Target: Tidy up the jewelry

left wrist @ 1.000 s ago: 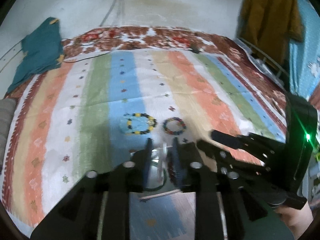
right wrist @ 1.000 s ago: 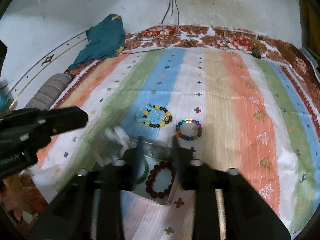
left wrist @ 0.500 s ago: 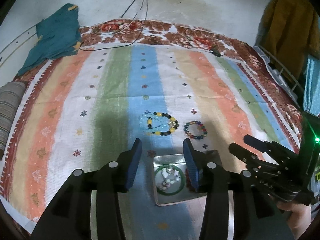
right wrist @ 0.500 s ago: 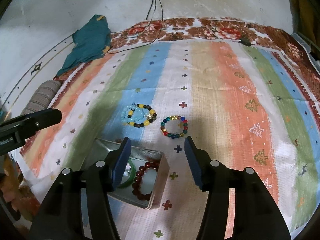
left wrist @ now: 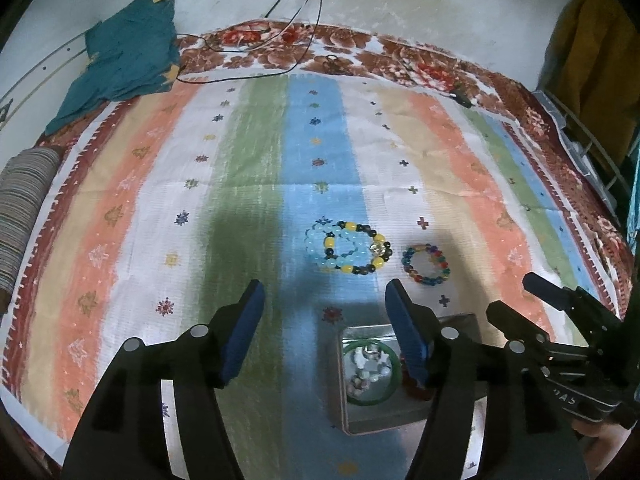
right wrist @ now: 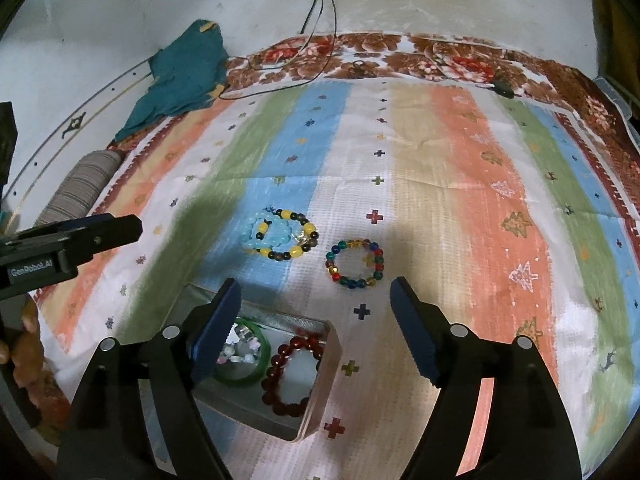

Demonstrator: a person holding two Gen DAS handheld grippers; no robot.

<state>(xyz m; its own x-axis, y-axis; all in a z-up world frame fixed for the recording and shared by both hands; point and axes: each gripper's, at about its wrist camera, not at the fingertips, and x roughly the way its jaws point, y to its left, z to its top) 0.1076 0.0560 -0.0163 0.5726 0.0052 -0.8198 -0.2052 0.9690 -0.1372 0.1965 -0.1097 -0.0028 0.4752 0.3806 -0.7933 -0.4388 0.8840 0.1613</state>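
Observation:
A metal tin (right wrist: 320,380) (left wrist: 384,420) lies on the striped cloth and holds a green bangle (right wrist: 260,372) (left wrist: 394,384), a pale bead bracelet (left wrist: 366,372) inside the bangle, and a dark red bead bracelet (right wrist: 294,376). Beyond it lie a light blue bracelet overlapping a yellow-and-black one (right wrist: 280,238) (left wrist: 348,252), and a multicolour bracelet (right wrist: 354,264) (left wrist: 426,264) to their right. My left gripper (left wrist: 324,320) is open and empty above the tin's far left edge. My right gripper (right wrist: 314,308) is open and empty over the tin's far side.
A teal cloth (left wrist: 124,56) lies at the far left corner of the bed. A striped bolster (left wrist: 22,208) lies on the left edge. Cables (left wrist: 296,44) run from the wall onto the floral border. A mustard garment (left wrist: 592,52) hangs at the right.
Both grippers went from shut to wide open and pulled back up from the tin. The pale bead bracelet now lies in the tin inside the green bangle.

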